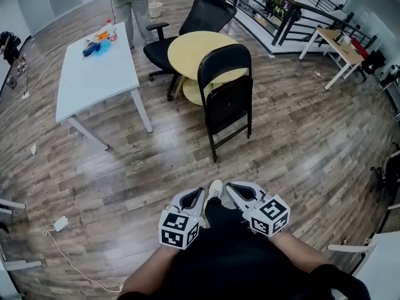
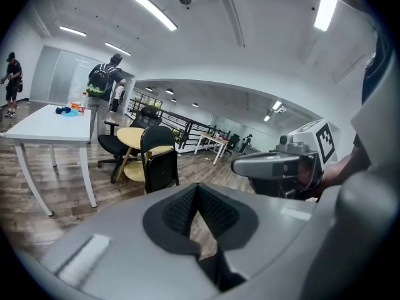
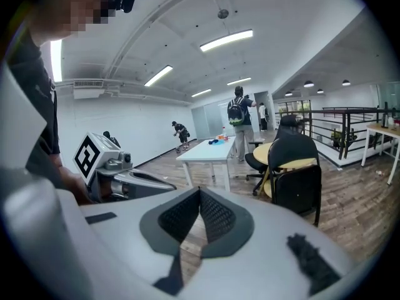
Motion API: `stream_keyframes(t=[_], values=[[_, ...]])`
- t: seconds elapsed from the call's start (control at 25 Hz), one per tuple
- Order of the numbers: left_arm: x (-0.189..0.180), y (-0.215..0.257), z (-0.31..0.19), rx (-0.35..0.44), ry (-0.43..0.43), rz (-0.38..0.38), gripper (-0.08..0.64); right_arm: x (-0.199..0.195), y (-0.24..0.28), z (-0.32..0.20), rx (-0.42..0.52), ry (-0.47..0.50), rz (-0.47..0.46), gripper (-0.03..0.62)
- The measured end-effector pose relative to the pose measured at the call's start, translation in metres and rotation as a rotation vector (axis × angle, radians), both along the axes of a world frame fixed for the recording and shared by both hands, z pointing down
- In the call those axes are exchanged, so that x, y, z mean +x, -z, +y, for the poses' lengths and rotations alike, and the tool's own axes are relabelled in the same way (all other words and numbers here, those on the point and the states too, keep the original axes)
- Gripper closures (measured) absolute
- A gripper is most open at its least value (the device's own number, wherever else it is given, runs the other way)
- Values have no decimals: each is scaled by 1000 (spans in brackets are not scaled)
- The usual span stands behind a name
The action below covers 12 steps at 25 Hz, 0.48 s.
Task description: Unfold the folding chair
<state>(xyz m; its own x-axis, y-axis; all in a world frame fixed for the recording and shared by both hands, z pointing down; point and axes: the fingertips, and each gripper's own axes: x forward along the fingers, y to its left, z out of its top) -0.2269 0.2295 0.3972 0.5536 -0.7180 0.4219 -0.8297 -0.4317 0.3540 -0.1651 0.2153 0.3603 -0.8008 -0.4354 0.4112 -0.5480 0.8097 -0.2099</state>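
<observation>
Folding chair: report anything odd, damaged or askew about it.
Nothing damaged or askew: the folding chair stands upright by the round yellow table, folded, its seat flipped up against the back.

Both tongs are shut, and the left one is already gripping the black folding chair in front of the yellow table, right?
Not quite. The left tongs are shut on nothing; the left gripper view shows the folding chair well ahead, untouched. The right tongs are shut too, and the chair does stand before the yellow table.
</observation>
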Motion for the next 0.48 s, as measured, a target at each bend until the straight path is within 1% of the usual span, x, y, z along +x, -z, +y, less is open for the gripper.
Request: stream_keyframes(t=[0.32,0.48], values=[[-10,-3,-19,-19,29,-23,554,-17,-6,-23,-27,50,-30,586],[-15,-8,-41,-32,52,-30,552,-17,-15,-48,-44,45,-48,586]])
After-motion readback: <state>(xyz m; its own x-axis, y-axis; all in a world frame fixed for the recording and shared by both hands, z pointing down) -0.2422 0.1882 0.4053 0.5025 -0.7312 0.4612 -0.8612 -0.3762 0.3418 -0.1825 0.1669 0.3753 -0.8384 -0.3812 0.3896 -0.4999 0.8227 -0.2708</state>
